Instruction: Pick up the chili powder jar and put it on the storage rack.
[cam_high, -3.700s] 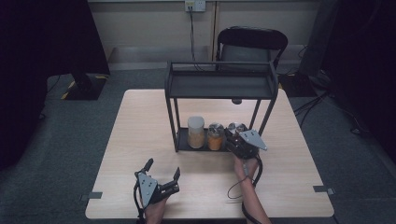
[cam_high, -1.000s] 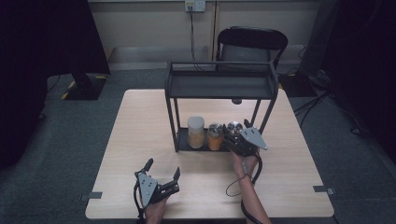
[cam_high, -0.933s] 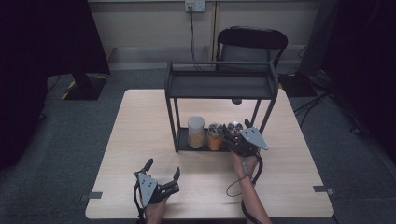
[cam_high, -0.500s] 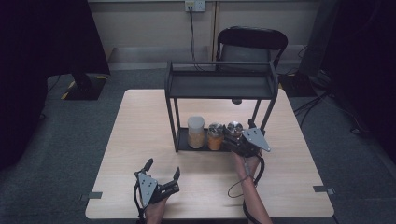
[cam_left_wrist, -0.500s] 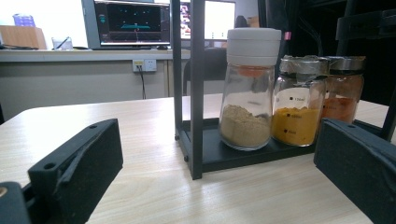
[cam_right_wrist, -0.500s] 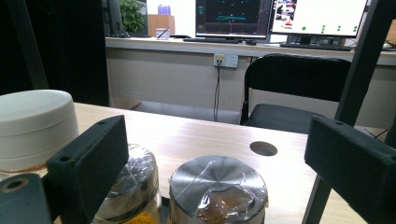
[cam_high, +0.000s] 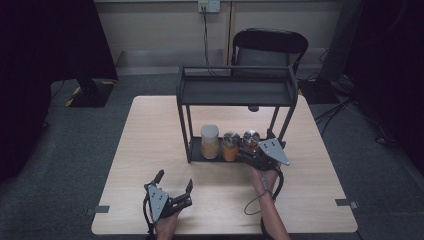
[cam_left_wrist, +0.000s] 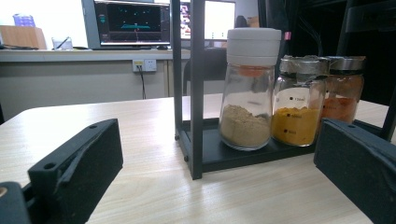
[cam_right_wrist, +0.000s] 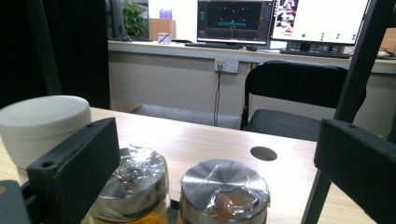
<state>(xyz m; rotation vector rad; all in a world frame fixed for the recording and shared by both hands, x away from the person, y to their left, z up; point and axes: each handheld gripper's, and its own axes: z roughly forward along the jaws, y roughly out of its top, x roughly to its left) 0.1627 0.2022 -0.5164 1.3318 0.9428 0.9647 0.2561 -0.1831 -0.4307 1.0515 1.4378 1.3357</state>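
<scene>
Three spice jars stand in a row on the lower shelf of a black two-tier rack (cam_high: 187, 127): a white-lidded jar of tan powder (cam_high: 210, 141) (cam_left_wrist: 250, 88), a foil-topped yellow jar (cam_high: 230, 146) (cam_left_wrist: 297, 100) and a foil-topped orange-red jar (cam_high: 250, 140) (cam_right_wrist: 224, 191). My right gripper (cam_high: 253, 151) (cam_right_wrist: 217, 158) sits just in front of and above the orange-red jar. Its jaws have just been opening and stand wide, with that jar's lid low between them and untouched. My left gripper (cam_high: 174, 180) (cam_left_wrist: 217, 154) rests open near the table's front edge, facing the rack with nothing between its jaws.
The rack's upper shelf (cam_high: 240, 92) overhangs the jars, and its right front post (cam_right_wrist: 350, 70) stands close to my right jaw. A black chair (cam_high: 270, 47) is behind the table. The light wooden tabletop (cam_high: 150, 135) has a small round hole (cam_right_wrist: 263, 153) behind the rack.
The right gripper's jaws have spread apart around the orange-red jar, which stays standing on the lower shelf. The left gripper has not moved.
</scene>
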